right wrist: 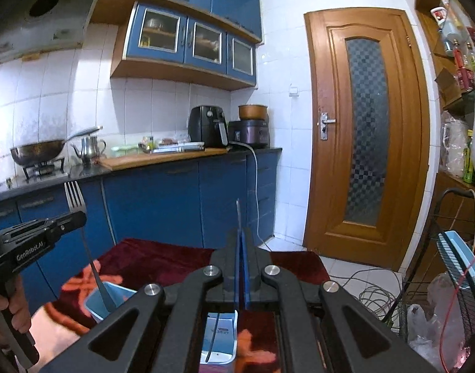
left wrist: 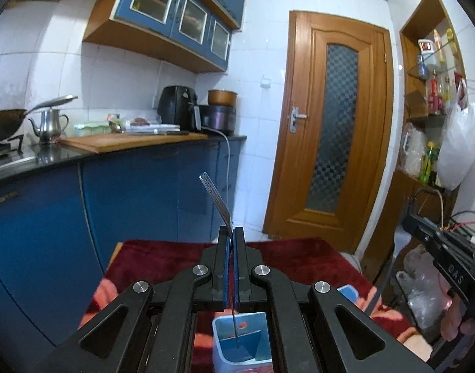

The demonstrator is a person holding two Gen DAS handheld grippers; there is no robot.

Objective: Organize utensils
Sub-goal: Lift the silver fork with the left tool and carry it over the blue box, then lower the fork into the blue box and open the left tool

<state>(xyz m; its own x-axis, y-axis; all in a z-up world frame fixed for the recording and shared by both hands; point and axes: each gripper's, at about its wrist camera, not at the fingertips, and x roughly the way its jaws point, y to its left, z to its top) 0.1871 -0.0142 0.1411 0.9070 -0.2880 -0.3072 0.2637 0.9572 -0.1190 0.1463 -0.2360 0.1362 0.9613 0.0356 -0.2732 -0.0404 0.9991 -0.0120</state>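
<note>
My left gripper [left wrist: 231,233] is shut on a metal fork [left wrist: 217,200], tines up; its handle hangs down into a light blue holder [left wrist: 220,326] below. The same fork [right wrist: 75,199], left gripper [right wrist: 79,217] and holder [right wrist: 93,303] show at the left of the right wrist view. My right gripper [right wrist: 242,236] is shut on a thin metal utensil [right wrist: 238,214] seen edge-on; its lower end hangs into a second light blue holder [right wrist: 220,332]. Both holders stand on a dark red cloth [right wrist: 162,258].
A blue cabinet run with a black counter [left wrist: 51,158] lies behind the table, bearing a wok, kettle, cutting board and appliances. A wooden door [left wrist: 330,130] is ahead right. Shelves, bags and cables [right wrist: 377,295] crowd the right side.
</note>
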